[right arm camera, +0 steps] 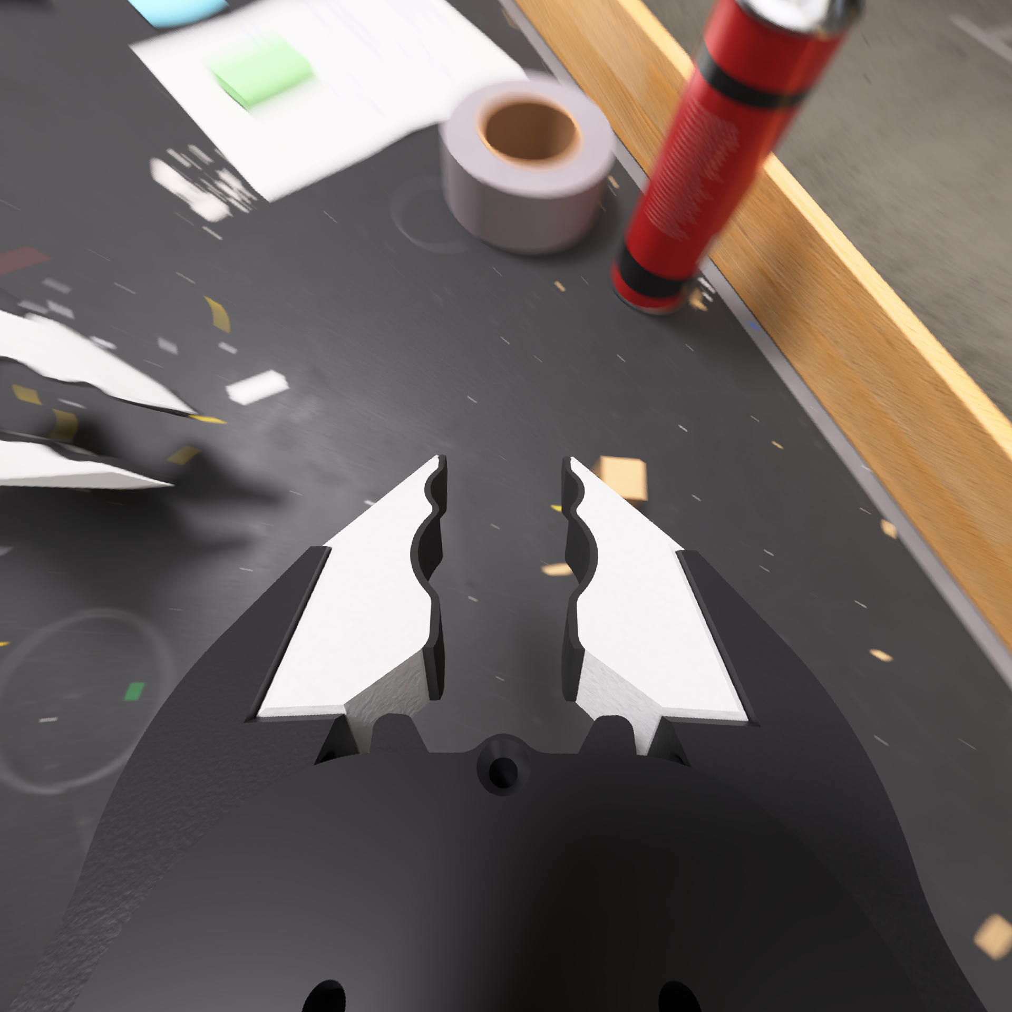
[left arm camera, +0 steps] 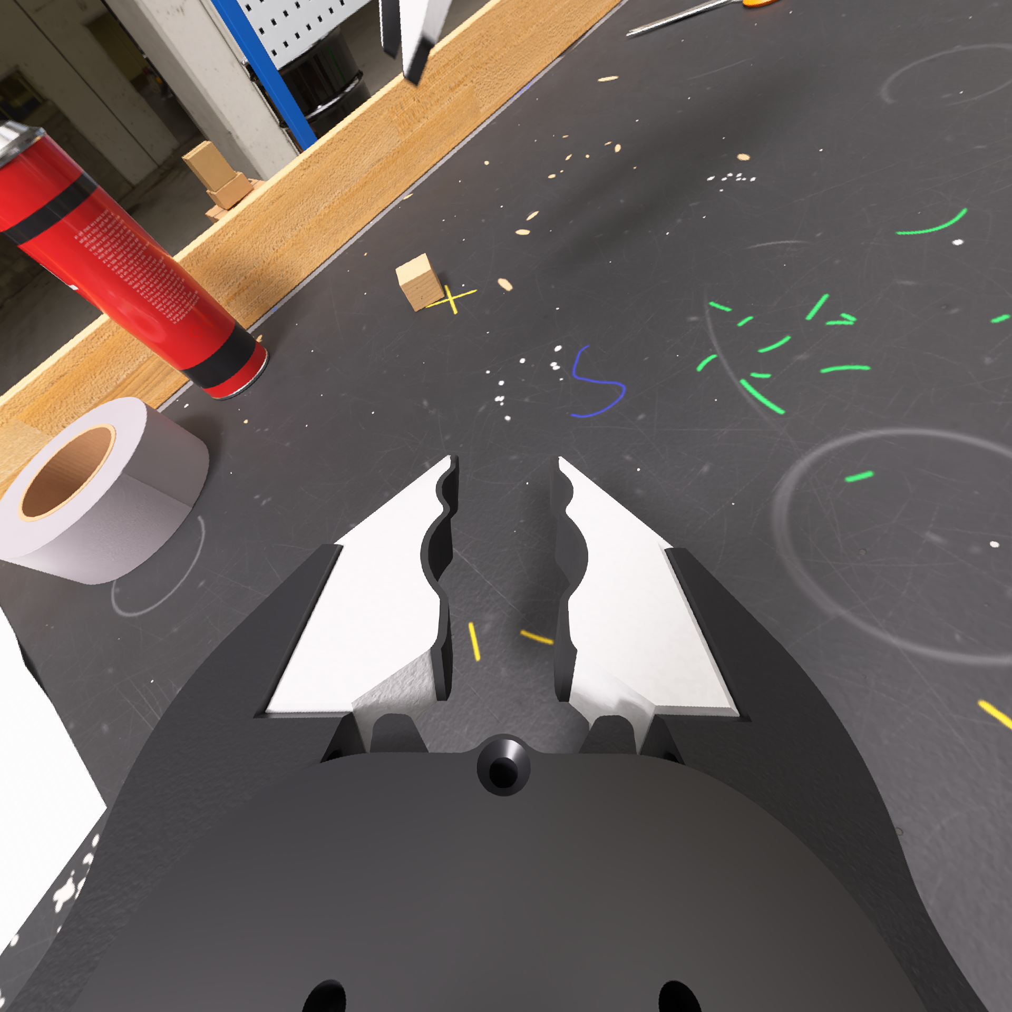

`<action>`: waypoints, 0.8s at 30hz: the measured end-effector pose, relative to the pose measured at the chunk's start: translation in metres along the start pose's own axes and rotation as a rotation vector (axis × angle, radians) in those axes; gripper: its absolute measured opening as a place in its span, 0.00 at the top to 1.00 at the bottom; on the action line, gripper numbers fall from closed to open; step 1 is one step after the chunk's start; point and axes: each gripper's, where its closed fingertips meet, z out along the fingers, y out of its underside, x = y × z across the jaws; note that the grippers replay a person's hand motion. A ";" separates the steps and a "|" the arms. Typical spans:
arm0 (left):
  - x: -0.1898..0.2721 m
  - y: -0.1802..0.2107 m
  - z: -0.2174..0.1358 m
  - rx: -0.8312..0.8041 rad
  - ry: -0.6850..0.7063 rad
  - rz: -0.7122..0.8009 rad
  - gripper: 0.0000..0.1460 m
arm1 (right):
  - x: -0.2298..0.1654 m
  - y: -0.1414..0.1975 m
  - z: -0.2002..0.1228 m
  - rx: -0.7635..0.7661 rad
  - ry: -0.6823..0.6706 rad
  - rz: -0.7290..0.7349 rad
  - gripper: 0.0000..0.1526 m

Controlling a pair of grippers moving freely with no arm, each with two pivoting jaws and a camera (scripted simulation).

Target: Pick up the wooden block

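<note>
The wooden block (left arm camera: 419,282) is a small pale cube on the dark mat, beside a yellow cross mark. In the left wrist view it lies ahead of my left gripper (left arm camera: 505,463), slightly to the left and well apart; that gripper is open and empty. My right gripper (right arm camera: 504,463) is open and empty above the mat. The block (right arm camera: 624,476) sits just past its right fingertip, partly hidden by that finger. The right gripper also shows at the top of the left wrist view (left arm camera: 404,65), above the table's edge. The left gripper (right arm camera: 180,448) shows at the right wrist view's left edge.
A red spray can (left arm camera: 120,268) stands left of the block by the wooden table border (left arm camera: 328,186), with a grey tape roll (left arm camera: 98,487) nearer. In the right wrist view the can (right arm camera: 706,159), tape (right arm camera: 528,164) and a white paper (right arm camera: 328,82) lie beyond. Scissors (left arm camera: 690,16) lie far right.
</note>
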 end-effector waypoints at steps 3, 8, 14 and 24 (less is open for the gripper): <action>0.000 0.001 0.000 -0.002 0.000 0.000 0.77 | 0.031 0.021 0.021 -0.199 0.128 -0.061 0.70; -0.001 0.002 0.000 -0.005 -0.001 0.004 0.77 | 0.052 0.041 0.062 -0.427 0.185 -0.113 0.71; 0.001 0.001 0.000 -0.001 0.005 0.006 0.77 | 0.078 0.063 0.093 -0.615 0.261 -0.121 0.69; 0.002 0.000 -0.001 0.000 0.006 0.015 0.77 | 0.079 0.080 0.114 -0.686 0.193 -0.068 0.79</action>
